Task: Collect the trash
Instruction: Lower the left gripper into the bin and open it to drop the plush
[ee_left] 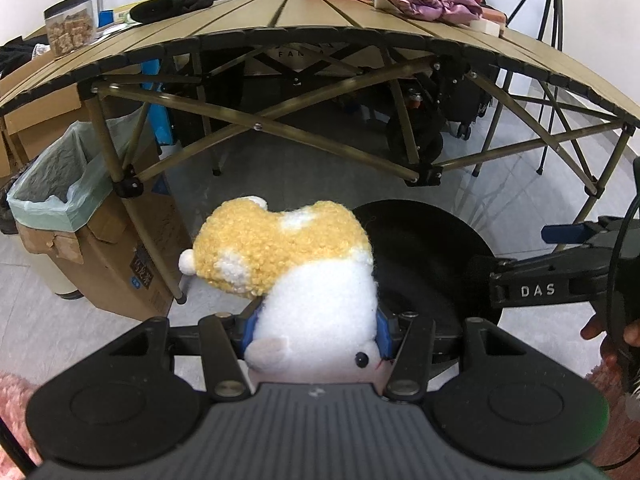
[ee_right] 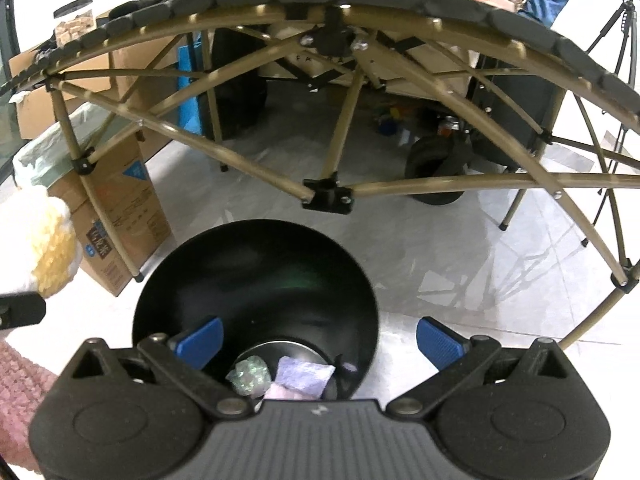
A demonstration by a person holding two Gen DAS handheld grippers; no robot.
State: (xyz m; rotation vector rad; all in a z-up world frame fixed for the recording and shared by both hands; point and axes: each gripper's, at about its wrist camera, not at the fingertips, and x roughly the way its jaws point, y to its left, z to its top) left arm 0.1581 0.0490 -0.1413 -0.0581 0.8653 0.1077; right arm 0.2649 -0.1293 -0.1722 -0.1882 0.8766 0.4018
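Note:
My left gripper (ee_left: 316,330) is shut on a yellow and white plush toy (ee_left: 288,264), held in the air beside the black round trash bin (ee_left: 424,248). The toy also shows at the left edge of the right wrist view (ee_right: 52,256). My right gripper (ee_right: 318,338) is open and empty, directly above the mouth of the bin (ee_right: 256,280). Crumpled trash pieces (ee_right: 280,374), green and purple, lie at the bin's bottom. The right gripper's body shows in the left wrist view (ee_left: 560,280), at the right.
A folding slat table (ee_left: 304,16) stands ahead, with clothes, a red box and a jar on it. Its metal legs and cross braces (ee_right: 328,192) reach the floor close to the bin. A cardboard box lined with a green bag (ee_left: 60,184) stands at left. A tripod (ee_left: 552,40) stands at right.

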